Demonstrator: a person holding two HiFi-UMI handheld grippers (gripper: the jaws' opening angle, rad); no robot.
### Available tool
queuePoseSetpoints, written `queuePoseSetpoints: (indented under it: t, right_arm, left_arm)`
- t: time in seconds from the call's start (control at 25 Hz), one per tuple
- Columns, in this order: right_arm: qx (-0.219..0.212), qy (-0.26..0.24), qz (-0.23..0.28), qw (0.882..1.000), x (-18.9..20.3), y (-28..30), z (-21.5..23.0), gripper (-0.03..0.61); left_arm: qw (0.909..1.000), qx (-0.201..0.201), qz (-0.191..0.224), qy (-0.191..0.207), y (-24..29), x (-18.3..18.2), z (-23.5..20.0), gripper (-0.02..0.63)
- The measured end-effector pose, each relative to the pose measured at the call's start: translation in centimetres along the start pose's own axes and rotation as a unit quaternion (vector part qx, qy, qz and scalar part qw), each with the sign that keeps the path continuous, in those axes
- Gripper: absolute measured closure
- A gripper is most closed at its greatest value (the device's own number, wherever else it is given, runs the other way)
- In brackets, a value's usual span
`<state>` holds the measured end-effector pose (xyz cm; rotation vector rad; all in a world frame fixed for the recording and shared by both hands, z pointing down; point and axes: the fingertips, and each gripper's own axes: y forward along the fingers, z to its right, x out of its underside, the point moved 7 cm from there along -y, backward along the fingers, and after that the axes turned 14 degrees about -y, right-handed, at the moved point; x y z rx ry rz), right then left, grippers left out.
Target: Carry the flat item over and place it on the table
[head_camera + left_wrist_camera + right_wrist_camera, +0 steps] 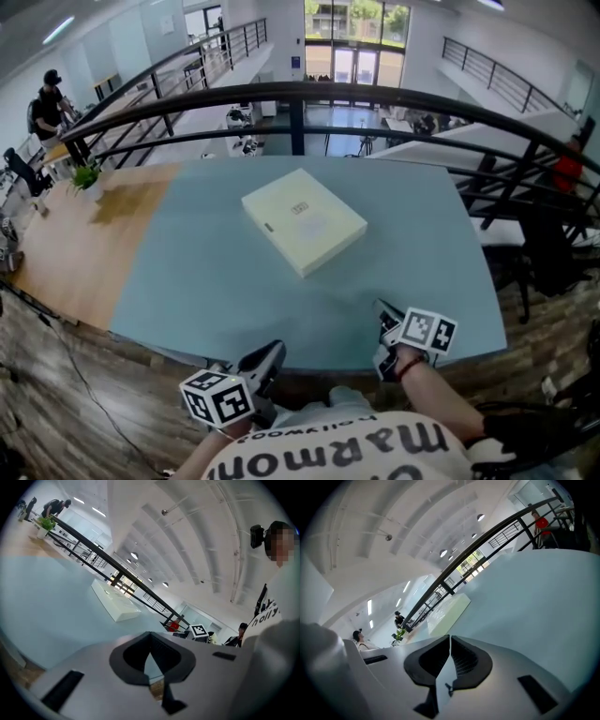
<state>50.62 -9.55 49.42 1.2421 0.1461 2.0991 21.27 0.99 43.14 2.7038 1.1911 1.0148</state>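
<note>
Flat item [304,220]: a cream box lying flat on the blue-green bench [206,281], near its middle, well inside every edge and apart from both claws. The left claw [265,360] and right claw [384,317] hang at the near edge, close to your body; each is clenched tip to tip on nothing. On this evidence the placing looks done, so the step in hand is a clean retreat. Keep both claws on your side of the box, lead them level and not across it, and avoid brushing a corner, since a light flat box would likely slide on this smooth top. Only the head view shows the item's full outline, its skew to the bench edge, and the wooden strip [84,244] of the bench top at left. The left gripper view alone shows the left claw [150,634] with its tips meeting over bare bench, the box [117,603] beyond, and the right gripper's marker cube [199,631]. The right gripper view alone confirms the right claw [449,638] closed, with 1 long side of the box [447,613] ahead and a potted plant [399,633] past it.
</note>
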Motion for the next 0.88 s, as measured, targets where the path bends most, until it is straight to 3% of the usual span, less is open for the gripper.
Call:
queuePoseSetpoints:
  t: [0.4, 0.88]
  right_arm:
    - [-0.023, -0.018, 0.005, 1.0, -0.5, -0.5, -0.6, 0.537]
    - [-0.016, -0.024, 0.002, 1.0, -0.8, -0.4, -0.1, 0.537]
  left_arm:
    - [0.9997, 0.0, 0.014, 0.018, 0.0, -0.3, 1.5, 0.612]
    - [0.9996, 0.002, 0.01, 0.026, 0.7, -0.9, 1.6, 0.612]
